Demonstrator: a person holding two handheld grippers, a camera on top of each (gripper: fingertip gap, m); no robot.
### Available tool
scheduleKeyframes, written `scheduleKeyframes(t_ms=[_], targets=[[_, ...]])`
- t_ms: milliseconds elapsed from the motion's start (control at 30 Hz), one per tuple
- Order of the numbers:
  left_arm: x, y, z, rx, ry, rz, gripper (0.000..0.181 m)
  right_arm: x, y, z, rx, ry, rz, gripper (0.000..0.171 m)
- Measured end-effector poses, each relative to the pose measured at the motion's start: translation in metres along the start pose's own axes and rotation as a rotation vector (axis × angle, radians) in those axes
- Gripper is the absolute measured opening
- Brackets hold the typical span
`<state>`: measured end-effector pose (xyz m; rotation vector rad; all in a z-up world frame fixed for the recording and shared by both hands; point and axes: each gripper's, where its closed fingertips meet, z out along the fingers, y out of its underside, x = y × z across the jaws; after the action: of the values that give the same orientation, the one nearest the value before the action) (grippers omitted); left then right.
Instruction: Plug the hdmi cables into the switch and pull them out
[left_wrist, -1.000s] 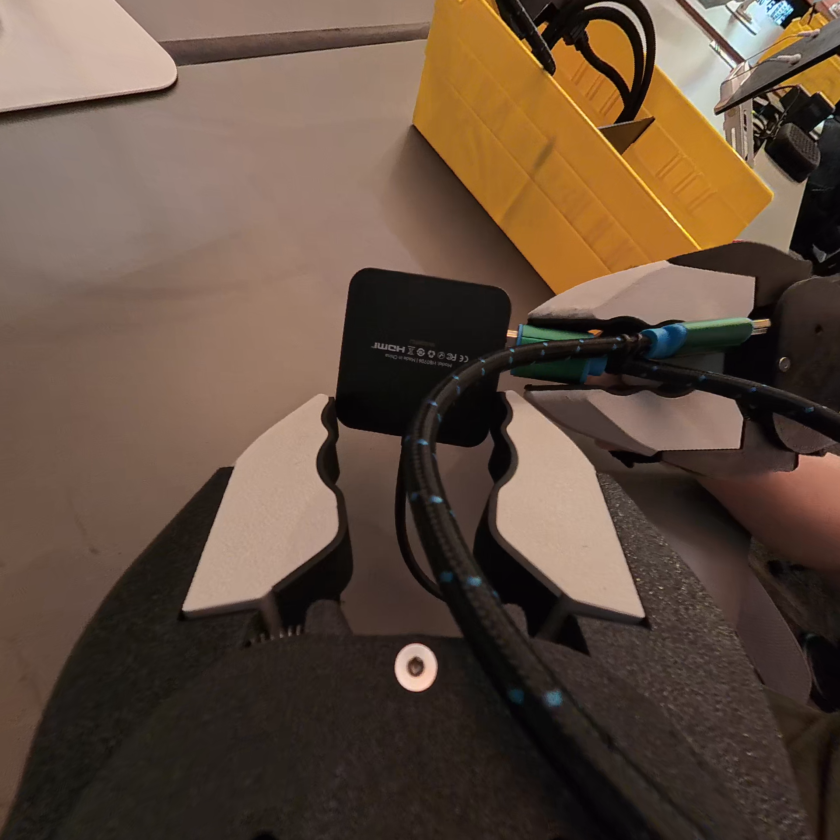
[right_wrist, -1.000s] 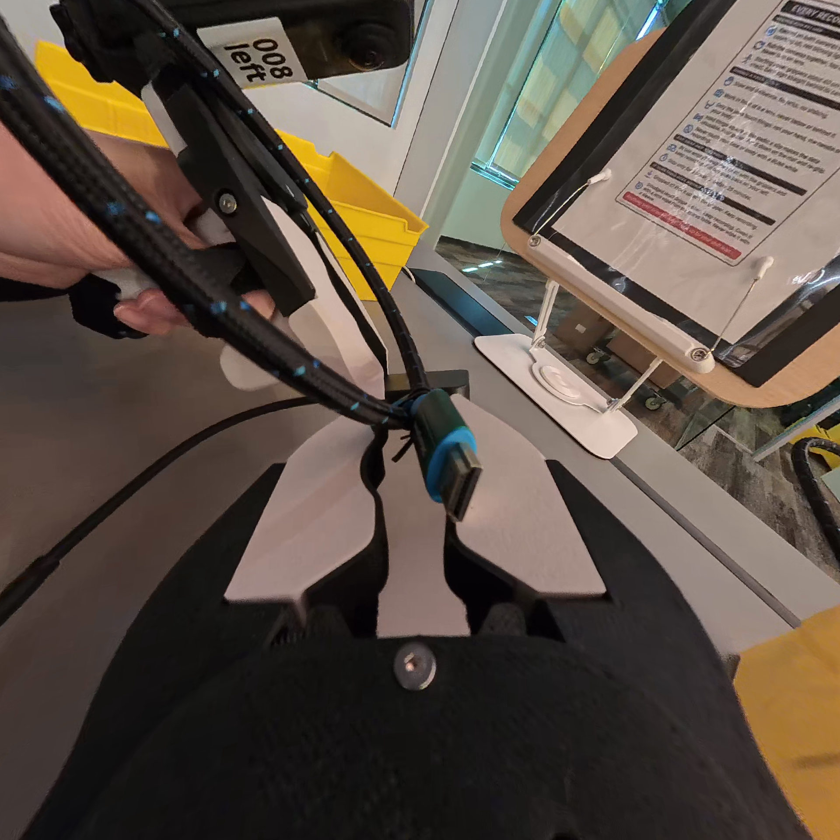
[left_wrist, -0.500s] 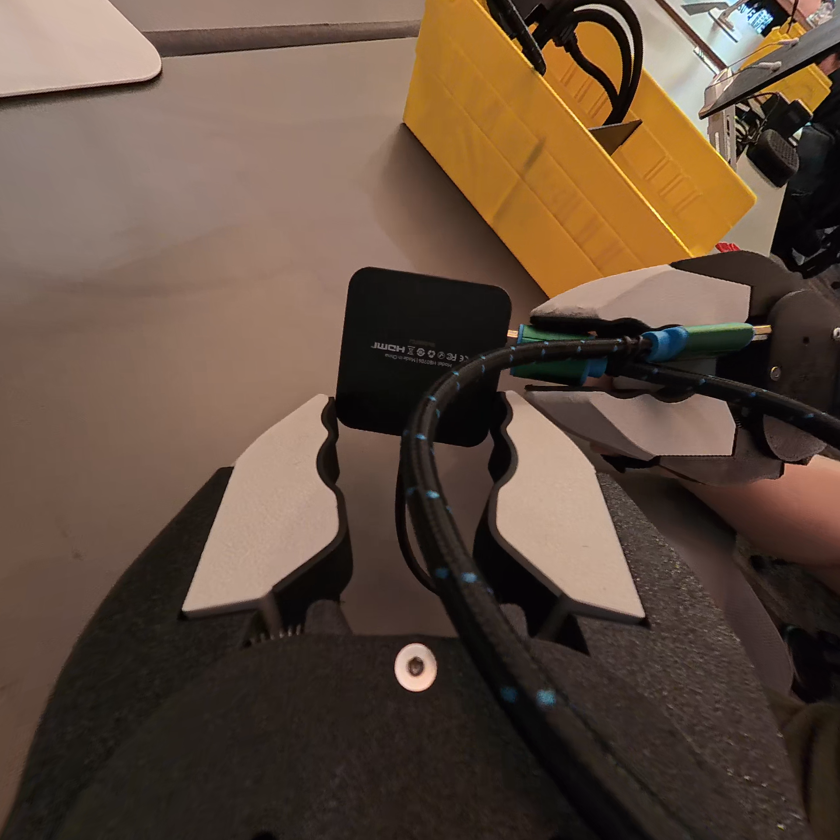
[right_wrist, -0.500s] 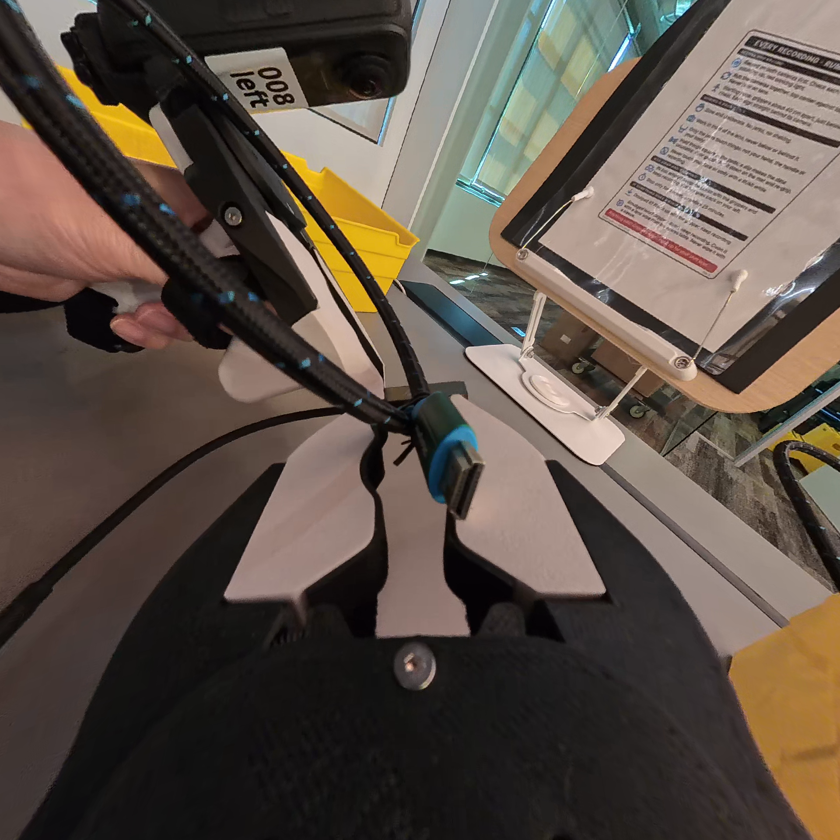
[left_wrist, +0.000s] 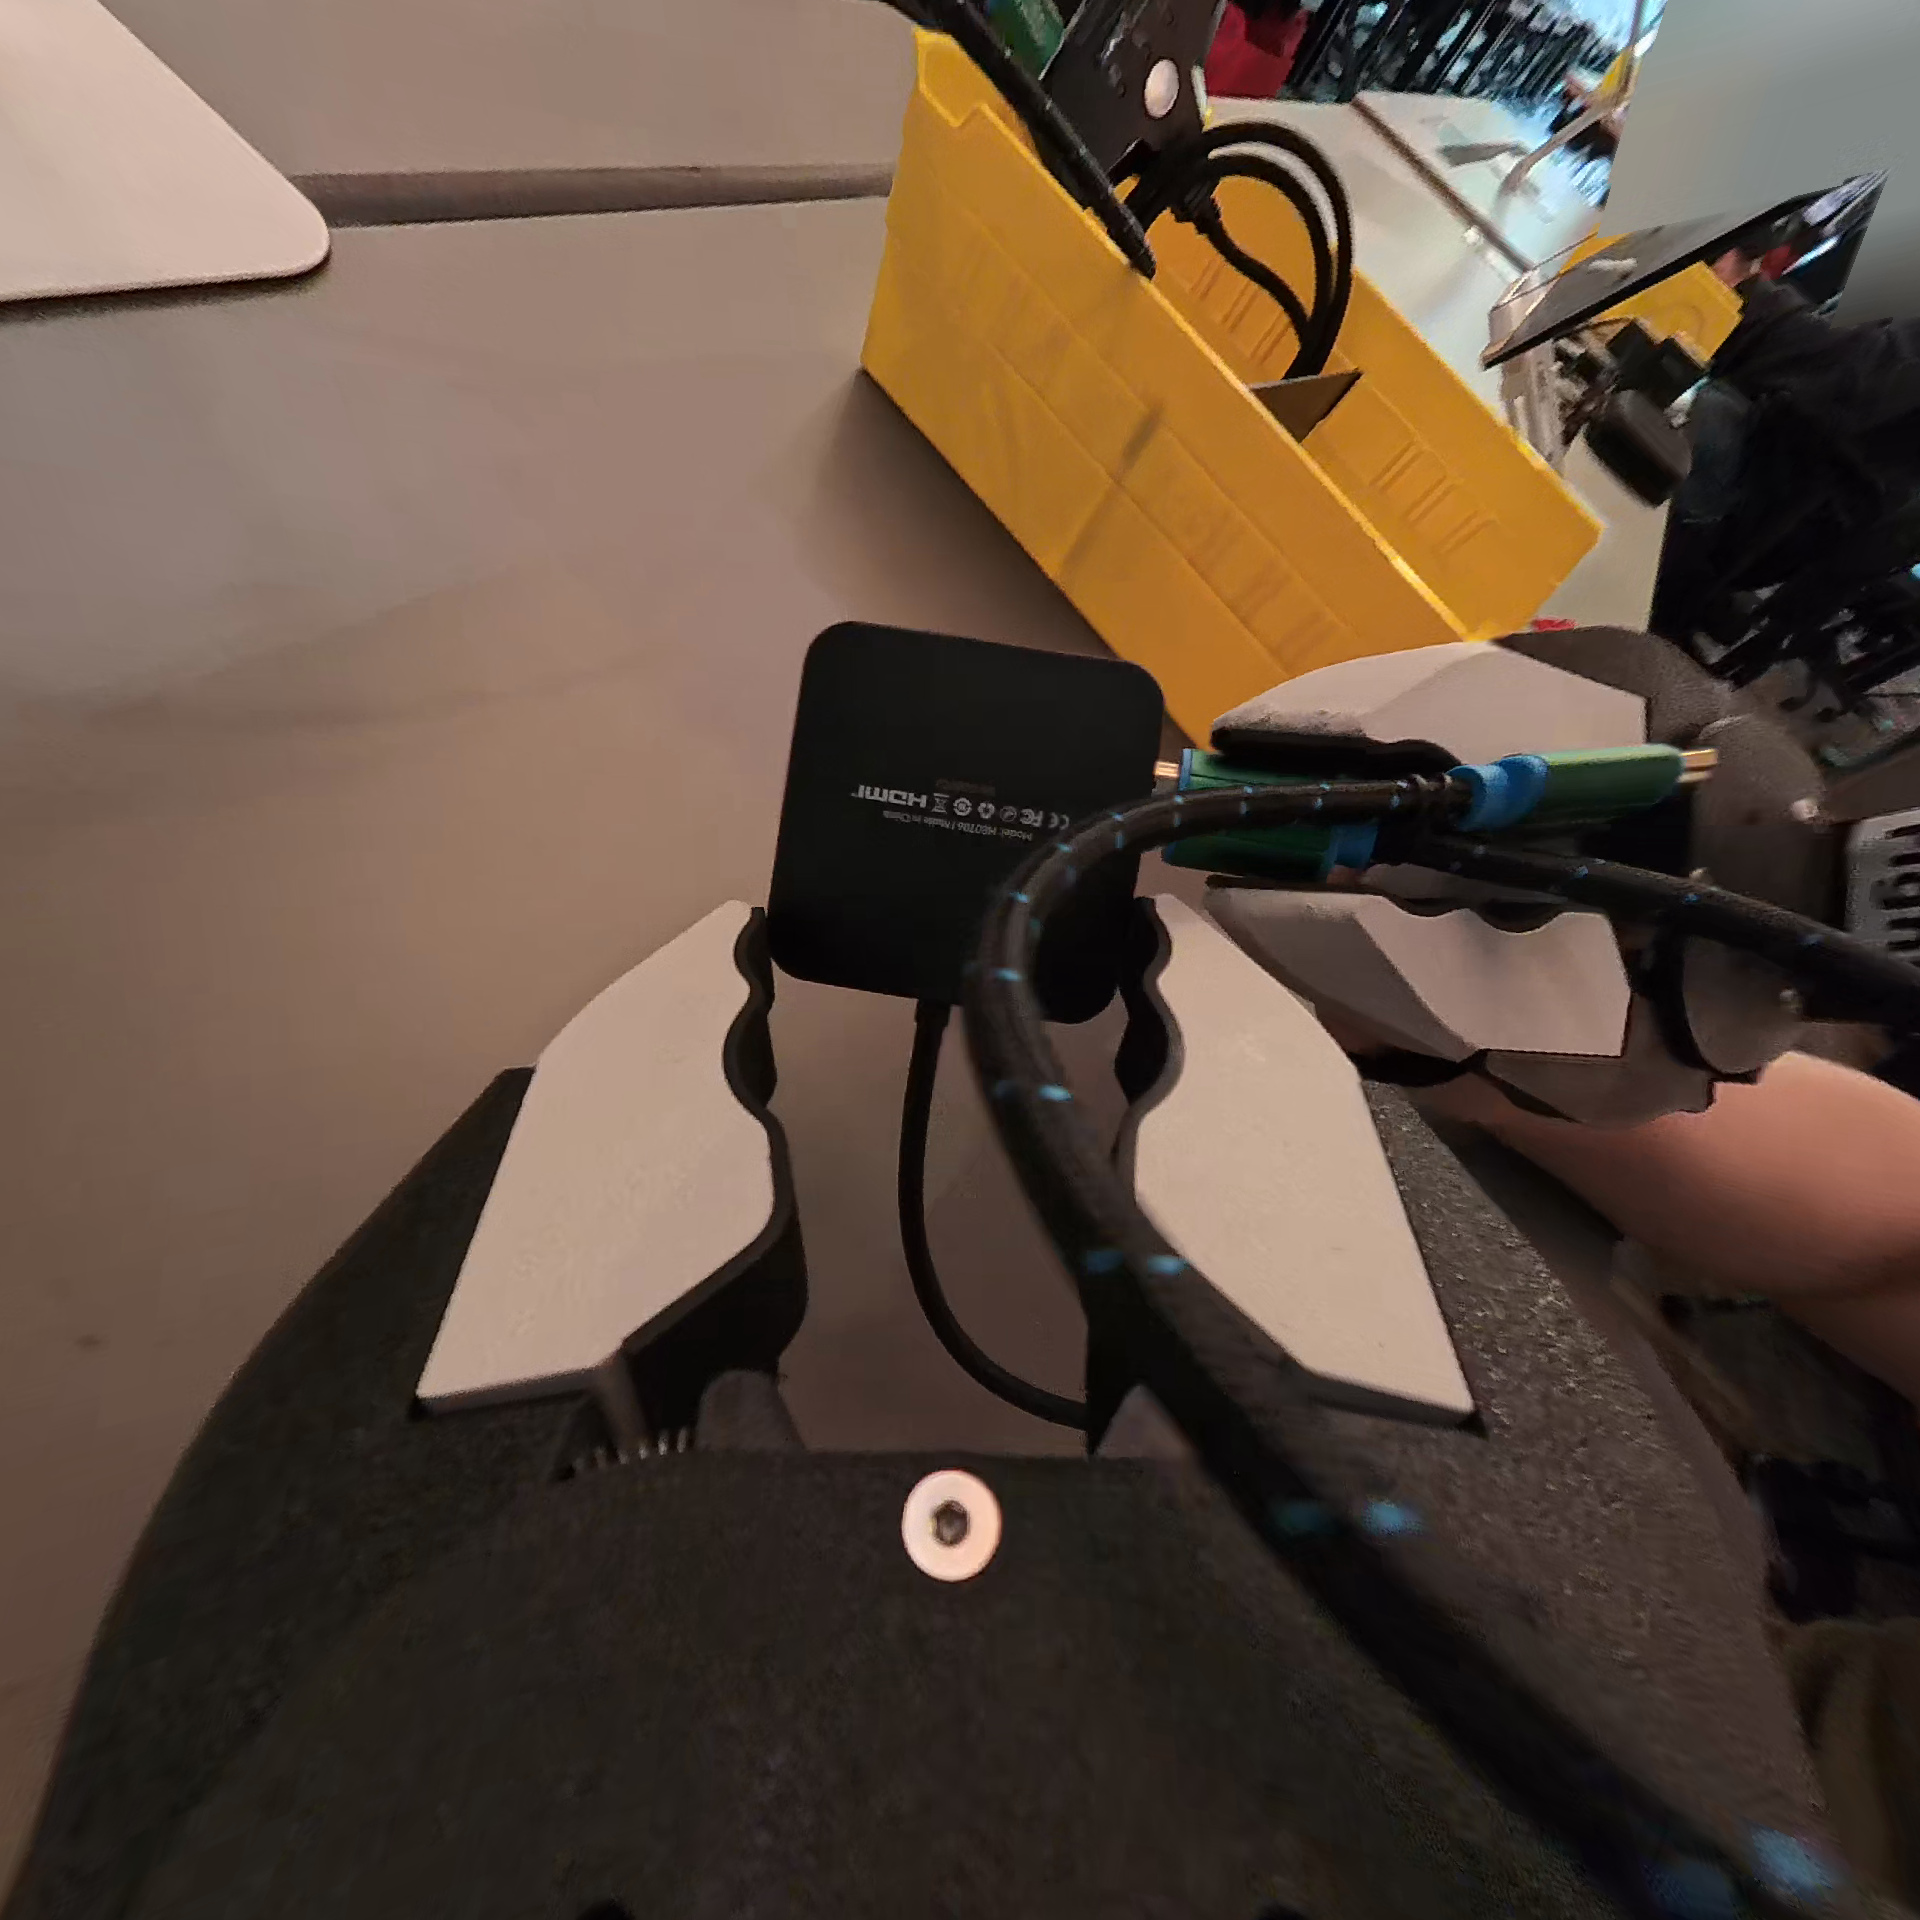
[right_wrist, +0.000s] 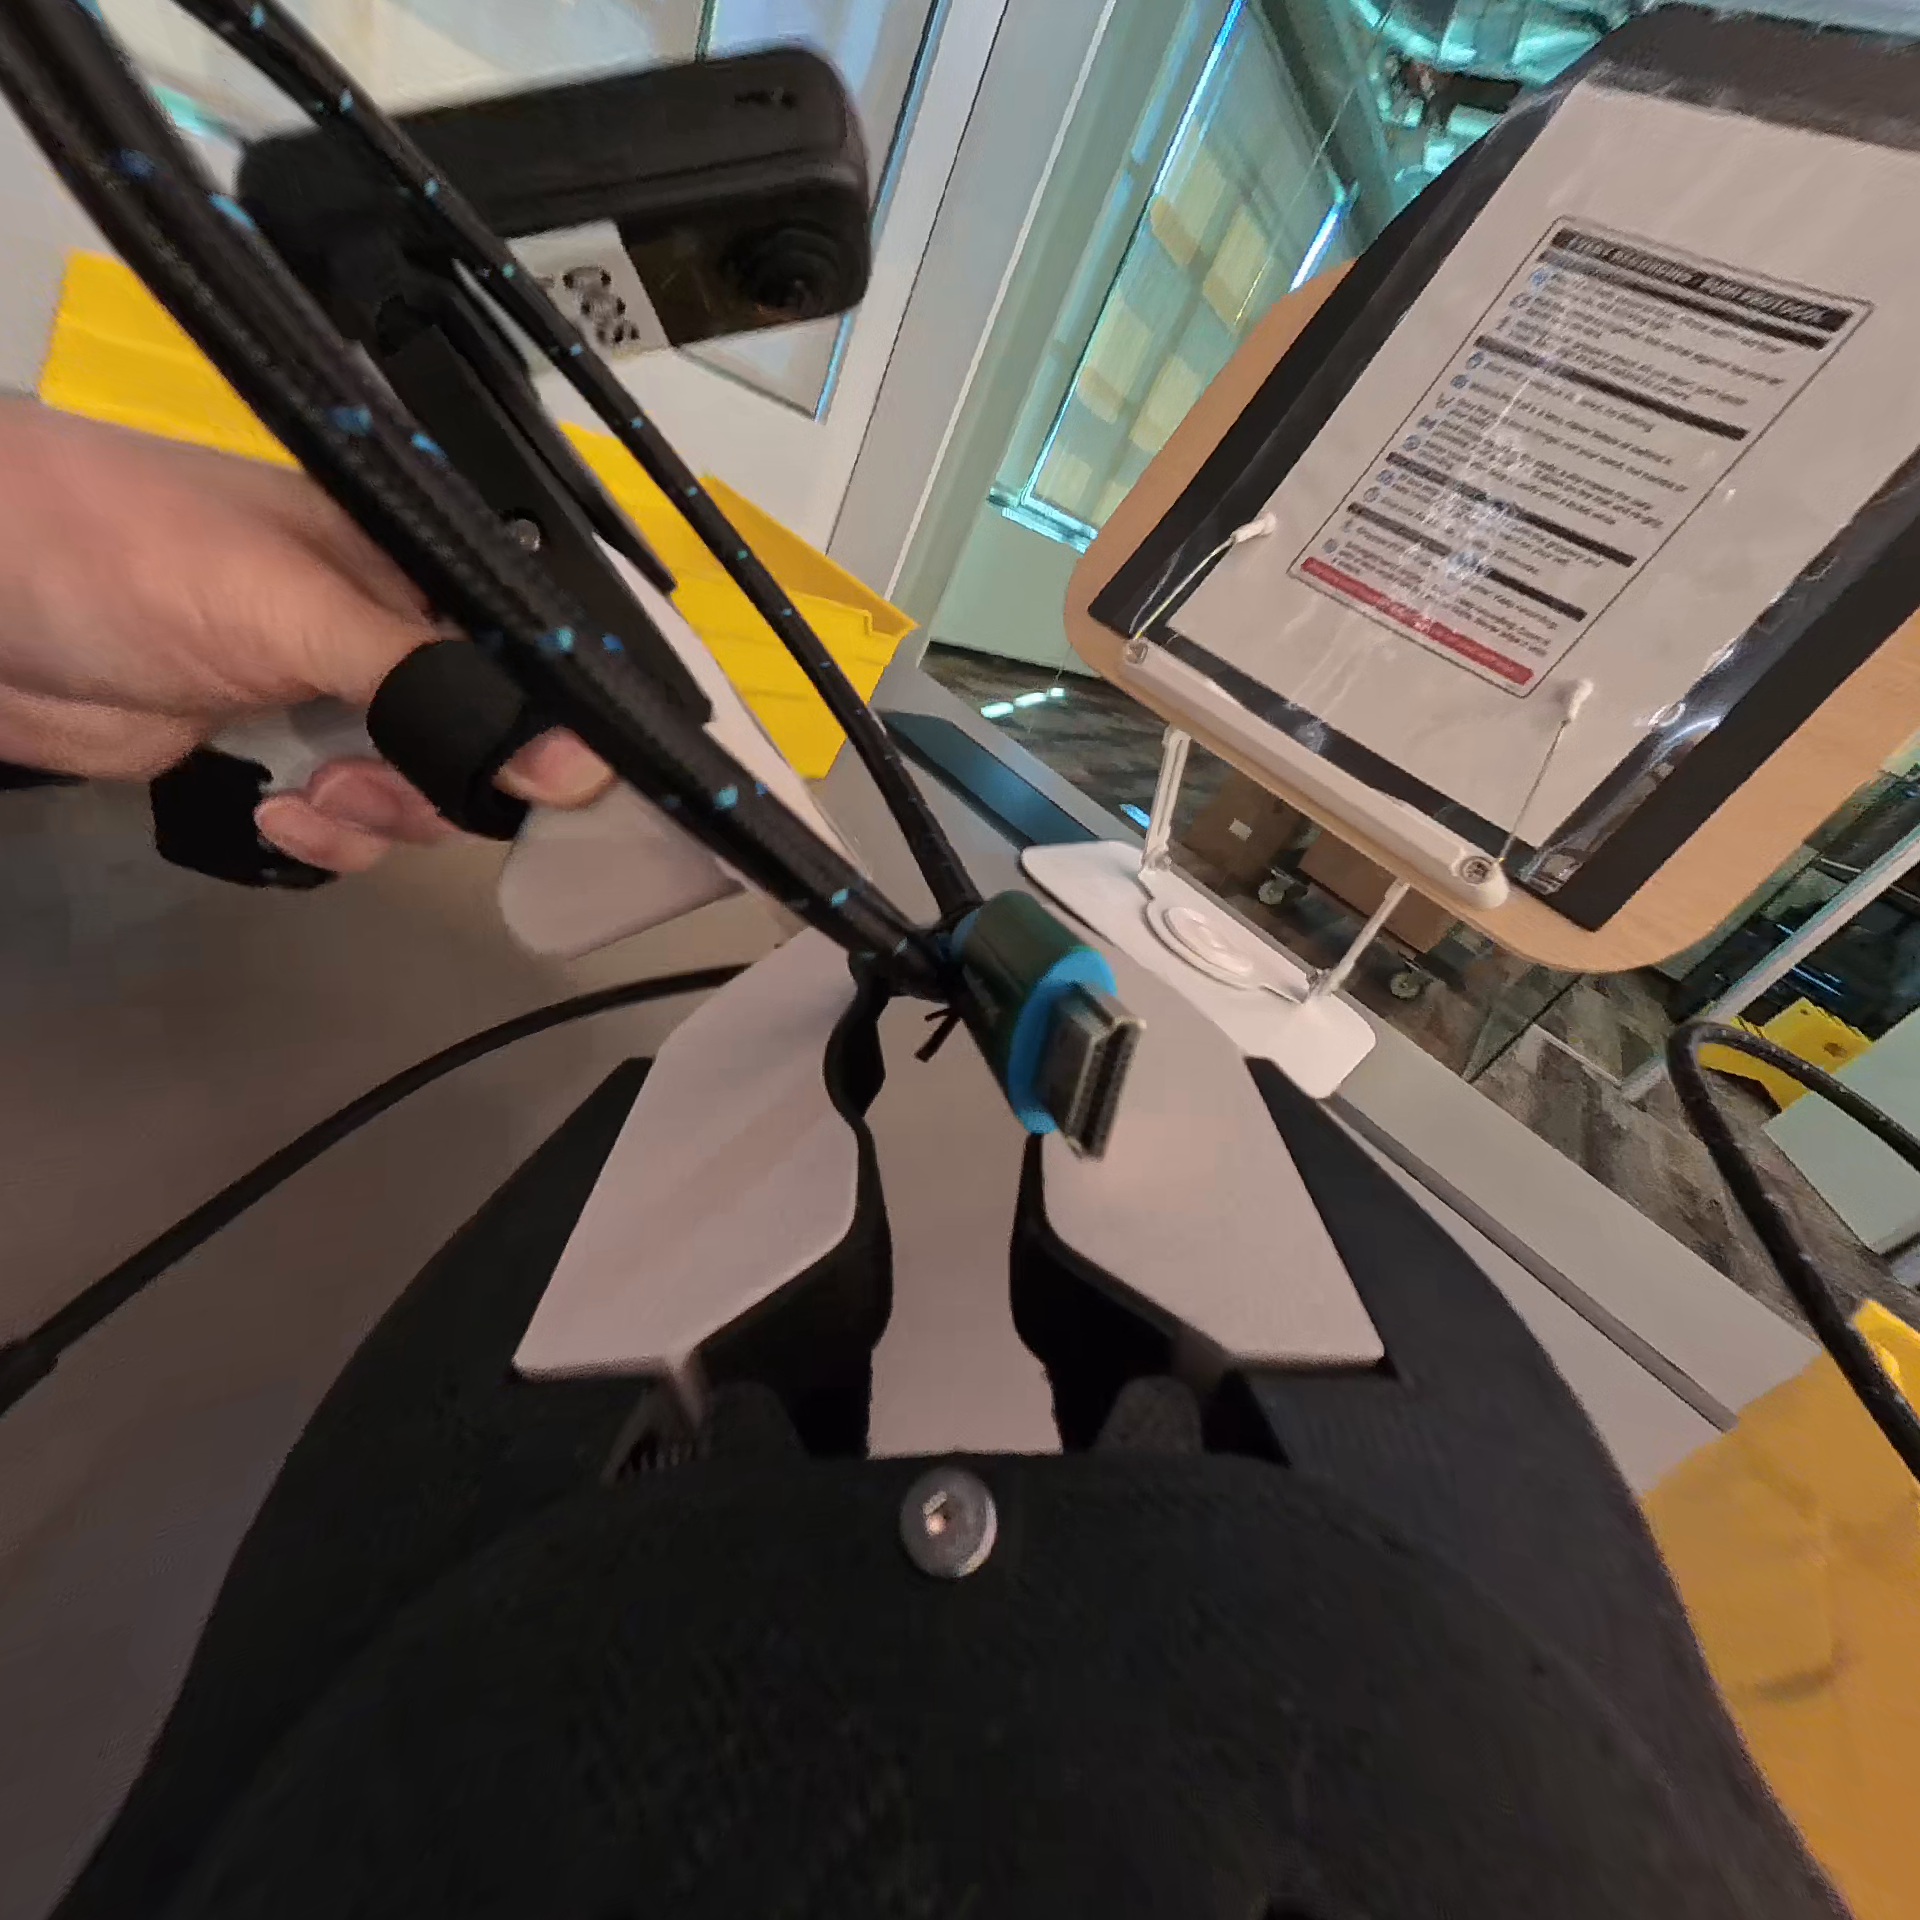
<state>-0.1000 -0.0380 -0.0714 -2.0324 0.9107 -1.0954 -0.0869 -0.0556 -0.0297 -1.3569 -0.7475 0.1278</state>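
Our left gripper (left_wrist: 951, 961) squeezes the black switch (left_wrist: 966, 790); our right gripper (left_wrist: 1236, 810) pinches a green plug (left_wrist: 1257, 821) (beside the switch).

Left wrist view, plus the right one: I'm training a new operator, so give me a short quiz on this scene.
1. True or false: the yellow bin is empty.
2. The right gripper is shut on: A a pen, B a green plug, C a cup.
3. Fill in: the left gripper grips the black ___.
Key: 1 false, black cables sit in it; 2 B; 3 switch.
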Motion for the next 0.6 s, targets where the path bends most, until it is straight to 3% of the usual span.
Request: scheduleKeyframes(t_ms=[133, 600], targets=[[0.0069, -0.0001, 0.0023, 0.022, 0.072, -0.060, 0.065, 0.0004, -0.0054, -0.0024, 0.039, 0.005, 0.020, 0.024], [0.0051, -0.0048, 0.0011, 0.048, -0.052, 0.073, 0.064, 0.0032, -0.0011, -0.0009, 0.055, 0.028, 0.056, 0.024]])
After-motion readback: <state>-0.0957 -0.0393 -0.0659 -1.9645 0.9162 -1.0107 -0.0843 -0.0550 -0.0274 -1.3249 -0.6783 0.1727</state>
